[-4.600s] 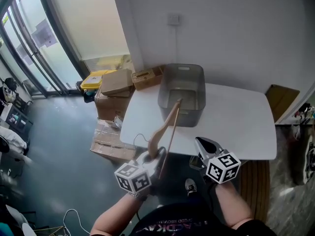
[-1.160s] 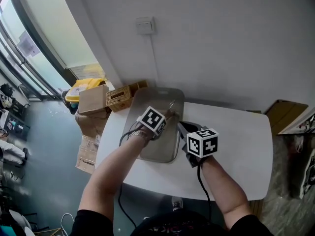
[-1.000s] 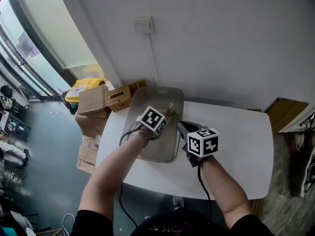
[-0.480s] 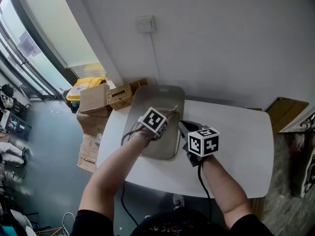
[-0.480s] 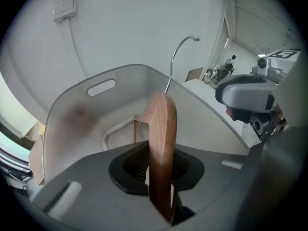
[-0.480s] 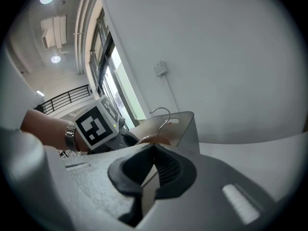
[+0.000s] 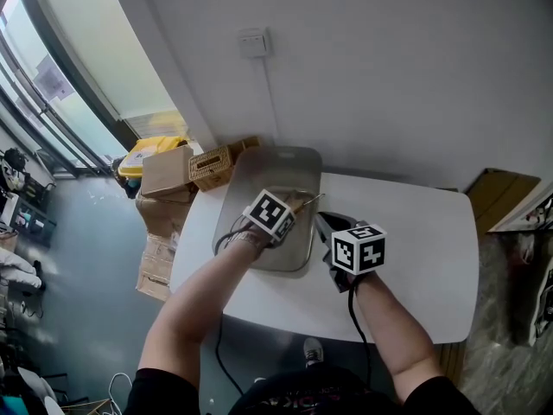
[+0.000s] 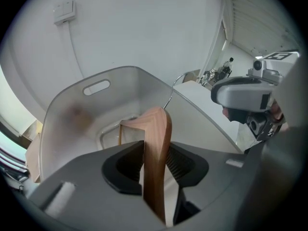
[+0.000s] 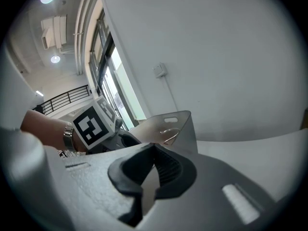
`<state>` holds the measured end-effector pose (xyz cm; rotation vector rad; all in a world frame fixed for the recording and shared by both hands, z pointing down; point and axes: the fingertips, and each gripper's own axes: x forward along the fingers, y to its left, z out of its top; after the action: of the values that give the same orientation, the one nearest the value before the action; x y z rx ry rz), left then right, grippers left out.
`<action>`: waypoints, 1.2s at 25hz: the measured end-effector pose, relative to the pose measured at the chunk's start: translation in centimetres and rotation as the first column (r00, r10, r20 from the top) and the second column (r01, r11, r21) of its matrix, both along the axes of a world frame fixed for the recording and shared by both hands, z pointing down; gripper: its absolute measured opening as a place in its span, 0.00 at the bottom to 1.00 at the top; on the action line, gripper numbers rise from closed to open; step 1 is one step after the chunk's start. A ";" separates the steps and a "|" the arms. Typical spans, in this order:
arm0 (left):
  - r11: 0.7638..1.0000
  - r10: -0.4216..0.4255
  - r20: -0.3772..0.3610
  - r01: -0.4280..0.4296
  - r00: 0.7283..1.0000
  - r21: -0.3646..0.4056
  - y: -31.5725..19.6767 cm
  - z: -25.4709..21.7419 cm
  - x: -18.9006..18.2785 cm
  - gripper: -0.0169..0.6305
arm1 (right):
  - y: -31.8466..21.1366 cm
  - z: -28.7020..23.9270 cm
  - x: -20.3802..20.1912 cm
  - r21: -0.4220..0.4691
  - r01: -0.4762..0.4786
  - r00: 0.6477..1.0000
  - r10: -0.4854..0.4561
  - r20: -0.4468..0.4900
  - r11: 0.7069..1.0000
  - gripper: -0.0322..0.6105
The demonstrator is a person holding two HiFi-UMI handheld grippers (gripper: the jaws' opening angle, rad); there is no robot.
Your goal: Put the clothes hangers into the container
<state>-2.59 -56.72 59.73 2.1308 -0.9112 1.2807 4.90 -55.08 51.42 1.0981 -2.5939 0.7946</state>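
A wooden clothes hanger point(image 8: 156, 126) with a metal hook point(image 8: 172, 88) stands upright inside the grey container point(image 8: 72, 114). It sits between the jaws of my left gripper point(image 8: 156, 148). Those jaws have just been opening and now stand apart from the wood. In the head view the left gripper point(image 7: 292, 204) hangs over the container point(image 7: 276, 156), with the hanger point(image 7: 302, 200) near the right rim. My right gripper point(image 7: 321, 221) hovers just right of the container over the white table point(image 7: 406, 258). Its jaws point(image 9: 153, 148) are shut with nothing in them.
Cardboard boxes point(image 7: 164, 175) and a yellow bin point(image 7: 147, 150) stand on the floor left of the table. A woven box point(image 7: 212, 167) sits behind the container. A wall switch point(image 7: 252, 41) is above, and another cardboard box point(image 7: 488, 193) is at the far right.
The left gripper carried the hanger from the table's near edge into the container. Within the last second the hook has shifted toward the container's right rim. The right gripper has stayed beside it.
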 end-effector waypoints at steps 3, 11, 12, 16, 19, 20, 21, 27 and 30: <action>1.000 -0.009 -0.008 0.009 1.000 0.014 0.3 -0.4 0.0 0.25 | 0.6 -0.2 0.1 0.001 -0.001 1.000 0.001 0.003 1.000 0.05; 0.995 -0.072 -0.047 0.075 0.996 0.061 1.5 -2.7 -1.0 0.26 | 2.3 -1.0 0.1 0.013 0.010 1.000 -0.010 0.005 1.000 0.05; 0.994 -0.084 -0.059 0.088 0.995 0.067 1.7 -3.2 -1.3 0.26 | 2.5 -1.2 0.0 0.016 0.011 1.000 -0.012 0.006 1.000 0.05; 0.987 -0.128 -0.109 0.137 0.986 0.087 2.6 -4.9 -2.6 0.26 | 3.3 -1.6 -0.6 0.022 0.018 1.000 -0.019 0.009 1.000 0.05; 0.980 -0.155 -0.146 0.171 0.977 0.104 3.6 -6.2 -3.6 0.26 | 4.2 -2.0 -1.1 0.029 0.026 1.000 -0.027 0.011 0.999 0.05; 0.977 -0.164 -0.161 0.183 0.973 0.111 3.9 -6.7 -3.9 0.26 | 4.5 -2.1 -1.4 0.031 0.030 0.999 -0.030 0.013 0.999 0.05; 0.974 -0.173 -0.179 0.195 0.969 0.118 4.3 -7.3 -4.2 0.25 | 4.9 -2.2 -1.6 0.034 0.033 0.999 -0.033 0.015 0.999 0.05; 0.945 -0.209 -0.326 0.277 0.922 0.176 7.4 -11.4 -6.9 0.05 | 7.2 -2.9 -2.9 0.056 0.043 0.999 -0.044 0.013 0.998 0.05; 0.926 -0.210 -0.387 0.310 0.898 0.216 10.0 -13.6 -8.7 0.04 | 9.0 -3.7 -3.6 0.061 0.031 0.999 -0.032 0.019 0.998 0.05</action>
<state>-11.28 -46.69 46.10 2.2473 -1.2157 0.6302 1.33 -46.07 47.70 1.0678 -2.6612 0.7279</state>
